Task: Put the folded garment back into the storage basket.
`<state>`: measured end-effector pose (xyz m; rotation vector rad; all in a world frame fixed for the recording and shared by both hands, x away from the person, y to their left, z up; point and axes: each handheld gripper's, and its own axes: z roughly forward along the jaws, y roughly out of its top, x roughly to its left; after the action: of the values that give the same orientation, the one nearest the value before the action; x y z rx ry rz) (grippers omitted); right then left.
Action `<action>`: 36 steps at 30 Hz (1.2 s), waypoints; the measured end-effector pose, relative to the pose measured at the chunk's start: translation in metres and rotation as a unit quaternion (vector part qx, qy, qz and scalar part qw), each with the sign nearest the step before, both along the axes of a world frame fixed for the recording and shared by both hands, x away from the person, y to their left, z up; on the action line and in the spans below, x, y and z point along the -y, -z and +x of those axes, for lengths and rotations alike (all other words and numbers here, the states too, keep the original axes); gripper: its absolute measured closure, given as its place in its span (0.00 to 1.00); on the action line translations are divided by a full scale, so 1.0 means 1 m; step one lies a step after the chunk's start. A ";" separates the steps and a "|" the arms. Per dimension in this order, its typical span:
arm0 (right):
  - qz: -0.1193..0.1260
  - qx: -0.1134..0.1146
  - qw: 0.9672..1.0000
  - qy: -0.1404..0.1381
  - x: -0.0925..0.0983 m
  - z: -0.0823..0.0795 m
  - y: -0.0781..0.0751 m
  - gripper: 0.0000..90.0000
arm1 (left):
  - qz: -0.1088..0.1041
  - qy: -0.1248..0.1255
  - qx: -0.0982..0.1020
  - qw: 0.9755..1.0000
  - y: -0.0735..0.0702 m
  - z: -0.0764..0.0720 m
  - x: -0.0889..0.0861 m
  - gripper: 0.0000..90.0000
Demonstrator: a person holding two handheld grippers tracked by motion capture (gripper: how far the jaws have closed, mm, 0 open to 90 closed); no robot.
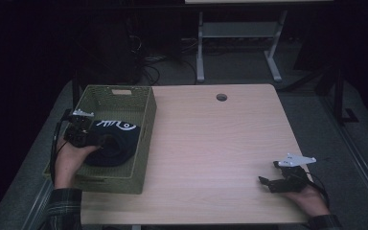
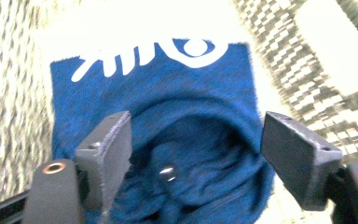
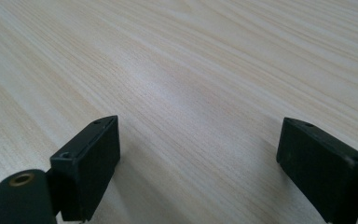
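Blue cloth with a white print lies bunched inside the green woven basket at the left edge of the desk. Over it hangs the left hand-held gripper, jaws spread wide, with the cloth below them and nothing pinched. This looks like the release step, the cloth just set in the basket. Next, that hand likely lifts clear of the rim. Near the desk's right edge, the right hand-held gripper gapes, empty, above bare wood.
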<state>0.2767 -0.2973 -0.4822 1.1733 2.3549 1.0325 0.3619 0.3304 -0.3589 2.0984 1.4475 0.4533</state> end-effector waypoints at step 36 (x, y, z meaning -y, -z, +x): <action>-0.001 0.000 1.000 0.000 0.000 0.000 0.000 0.15 | -0.087 0.195 0.070 0.974 -0.028 -0.009 0.175 0.21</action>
<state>0.2767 -0.2974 -0.4821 1.1718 2.3565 1.0287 0.3529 0.1551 -0.3312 2.0940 0.9279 0.2998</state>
